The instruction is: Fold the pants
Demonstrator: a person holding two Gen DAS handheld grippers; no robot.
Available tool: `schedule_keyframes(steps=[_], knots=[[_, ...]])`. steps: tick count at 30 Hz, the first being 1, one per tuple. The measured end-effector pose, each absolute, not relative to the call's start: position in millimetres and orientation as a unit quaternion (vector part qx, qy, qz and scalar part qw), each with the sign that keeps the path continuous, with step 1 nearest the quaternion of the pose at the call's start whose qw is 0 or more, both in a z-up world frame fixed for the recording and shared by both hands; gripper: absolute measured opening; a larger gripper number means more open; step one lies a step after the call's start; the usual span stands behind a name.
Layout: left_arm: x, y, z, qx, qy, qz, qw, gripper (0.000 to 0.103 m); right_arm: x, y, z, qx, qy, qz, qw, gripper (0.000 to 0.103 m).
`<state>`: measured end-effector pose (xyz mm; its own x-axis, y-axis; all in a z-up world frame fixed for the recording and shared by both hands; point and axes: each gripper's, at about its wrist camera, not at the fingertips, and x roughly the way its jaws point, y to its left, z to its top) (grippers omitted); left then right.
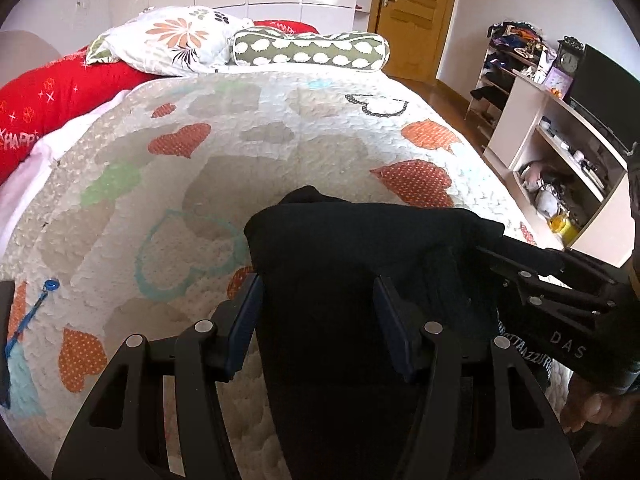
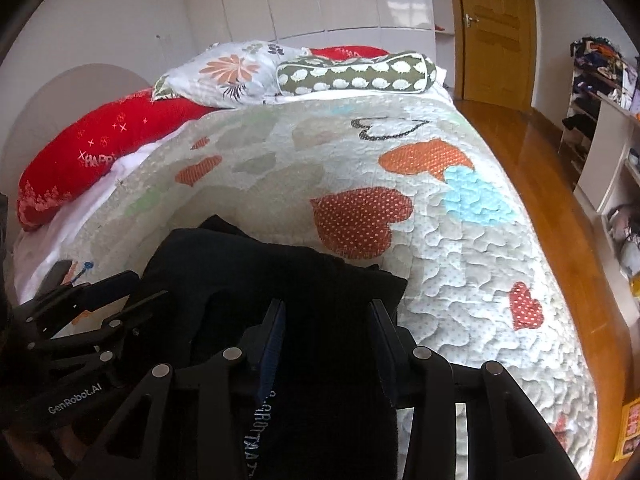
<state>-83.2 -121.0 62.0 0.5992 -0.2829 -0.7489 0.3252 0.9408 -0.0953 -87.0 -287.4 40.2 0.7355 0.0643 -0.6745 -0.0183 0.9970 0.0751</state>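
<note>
Left wrist view: the black pants (image 1: 360,248) lie bunched on the quilt (image 1: 168,208) at the near edge, their length running toward me, cloth between both grippers' parted fingers; my left gripper (image 1: 318,316) and right gripper (image 2: 328,340) sit side by side, equally close.

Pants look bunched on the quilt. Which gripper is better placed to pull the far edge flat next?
Probably left. The left gripper straddles the pants near their far folded edge, with bare quilt just beyond. The right gripper sits further back over the lettered band.
</note>
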Motion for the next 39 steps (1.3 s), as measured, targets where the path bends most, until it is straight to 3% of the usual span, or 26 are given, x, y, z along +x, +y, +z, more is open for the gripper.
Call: schedule_keyframes(steps=[26, 39], knots=[[-132.3, -108.0, 77.0, 0.021, 0.405, -0.175, 0.897, 0.057, -138.5, -276.9, 64.2, 0.005, 0.358, 0.014, 0.933, 0.041], [-138.7, -112.0, 60.5, 0.021, 0.412, -0.169, 0.895, 0.058, -141.6, -275.4, 30.8, -0.011, 0.391, 0.002, 0.920, 0.041]])
